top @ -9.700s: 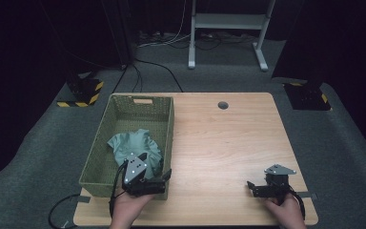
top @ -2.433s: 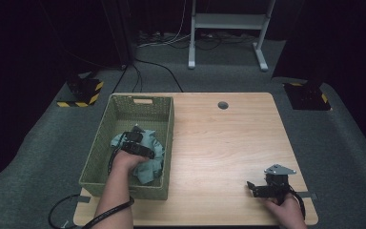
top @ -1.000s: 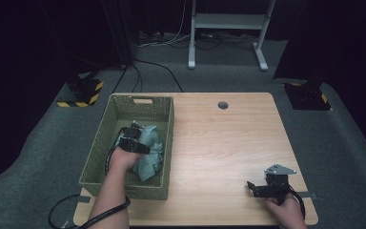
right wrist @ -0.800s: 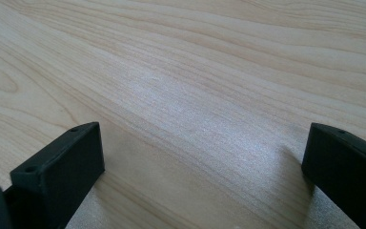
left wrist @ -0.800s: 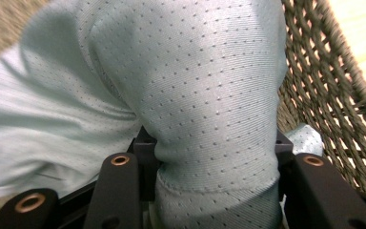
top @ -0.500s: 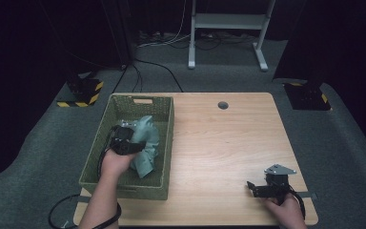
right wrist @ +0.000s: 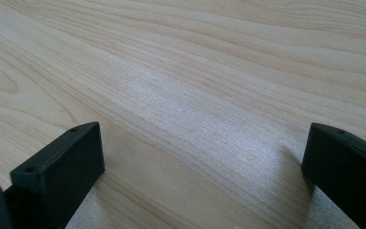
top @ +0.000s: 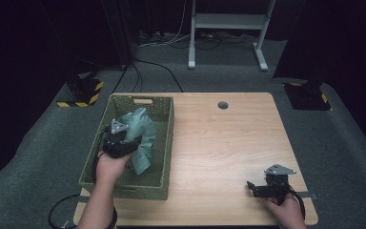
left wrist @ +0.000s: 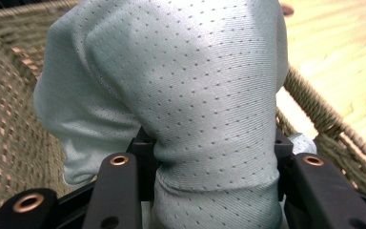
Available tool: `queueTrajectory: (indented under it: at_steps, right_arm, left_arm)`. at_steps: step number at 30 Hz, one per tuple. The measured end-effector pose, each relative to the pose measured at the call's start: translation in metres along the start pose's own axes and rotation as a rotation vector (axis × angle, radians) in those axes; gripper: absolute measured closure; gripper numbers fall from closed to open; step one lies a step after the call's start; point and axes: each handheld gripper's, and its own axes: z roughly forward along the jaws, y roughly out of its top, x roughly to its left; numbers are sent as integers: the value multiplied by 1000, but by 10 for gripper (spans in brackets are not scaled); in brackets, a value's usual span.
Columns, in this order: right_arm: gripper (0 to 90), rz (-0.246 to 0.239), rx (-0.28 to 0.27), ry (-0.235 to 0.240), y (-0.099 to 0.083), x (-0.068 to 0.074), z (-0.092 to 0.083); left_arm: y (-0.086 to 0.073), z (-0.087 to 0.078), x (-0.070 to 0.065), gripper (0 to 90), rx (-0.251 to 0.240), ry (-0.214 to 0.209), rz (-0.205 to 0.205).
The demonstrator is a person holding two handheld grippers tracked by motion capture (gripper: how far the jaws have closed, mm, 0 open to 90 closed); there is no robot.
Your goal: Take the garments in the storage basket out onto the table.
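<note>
A pale green perforated garment (top: pixel 140 131) hangs bunched above the woven green basket (top: pixel 159 143) at the table's left. My left gripper (top: pixel 126 143) is shut on that garment and holds it lifted over the basket's middle. In the left gripper view the fabric (left wrist: pixel 190 95) is pinched between the black jaws and drapes over them, with the basket wall (left wrist: pixel 9 105) behind. My right gripper (top: pixel 255 187) rests at the table's front right corner. Its jaws stand wide apart over bare wood in the right gripper view (right wrist: pixel 195 157), with nothing between them.
The wooden table (top: pixel 228 143) has a round cable hole (top: pixel 223 105) near its far edge. A white desk frame (top: pixel 226 24) stands on the floor beyond. Yellow-black striped bases (top: pixel 78 93) sit on the carpet at the left and right.
My left gripper has risen and drifted toward the basket's left side, lifting the garment up off the basket floor. The right gripper has stayed in place.
</note>
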Motion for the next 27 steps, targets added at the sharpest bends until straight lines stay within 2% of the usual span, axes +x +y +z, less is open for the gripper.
queueTrajectory:
  at_steps: [5,15,23,27]
  right_arm:
    - [2,0,0,0,0,0,0]
    - [2,0,0,0,0,0,0]
    - [2,-1,0,0,0,0,0]
    - [0,-5,1,-2,0,0,0]
  left_arm:
    - [-2,-7,-3,550,-58,45,25]
    - [-7,-17,-9,548,-156,78,34]
    - [0,-31,-16,548,-252,107,62]
    - [2,-36,-19,547,-281,115,63]
